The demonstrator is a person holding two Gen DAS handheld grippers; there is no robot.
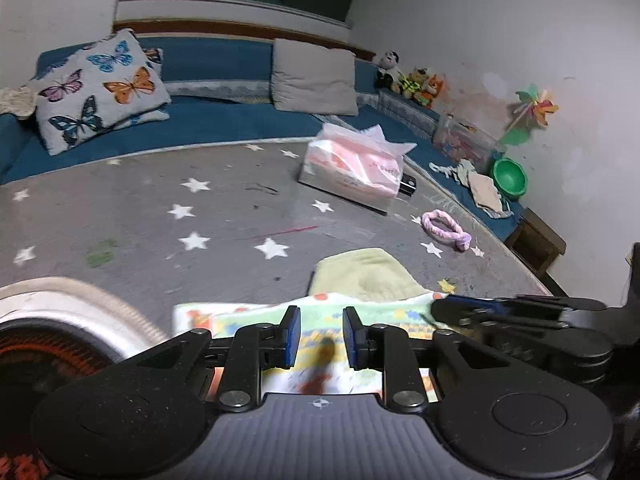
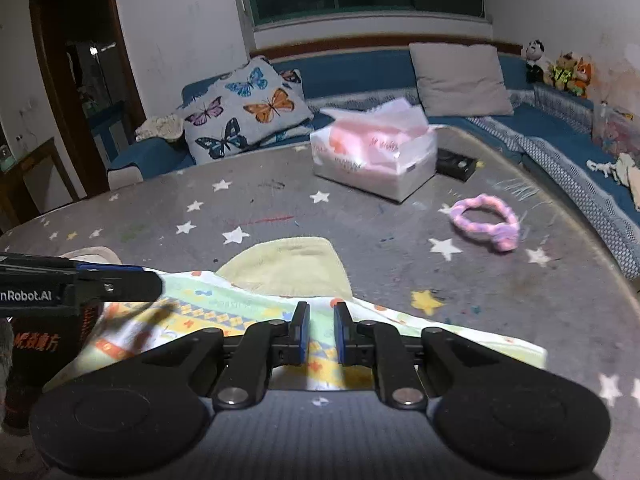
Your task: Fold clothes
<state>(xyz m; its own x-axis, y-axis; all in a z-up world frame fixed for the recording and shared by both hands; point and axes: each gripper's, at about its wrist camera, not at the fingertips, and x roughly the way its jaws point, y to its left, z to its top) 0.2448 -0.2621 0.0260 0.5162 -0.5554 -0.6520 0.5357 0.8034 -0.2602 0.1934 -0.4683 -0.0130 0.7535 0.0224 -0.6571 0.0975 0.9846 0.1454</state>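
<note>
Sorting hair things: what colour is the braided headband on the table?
Pink and lilac headband, clearest in the right wrist view.

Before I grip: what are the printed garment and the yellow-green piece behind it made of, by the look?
Printed garment: thin, matte woven fabric, probably cotton; it lies flat with soft creases. Yellow-green piece: thicker cloth, seemingly knit or terry; its surface looks grainy and its far edge gathered. Blur leaves both uncertain.
</note>
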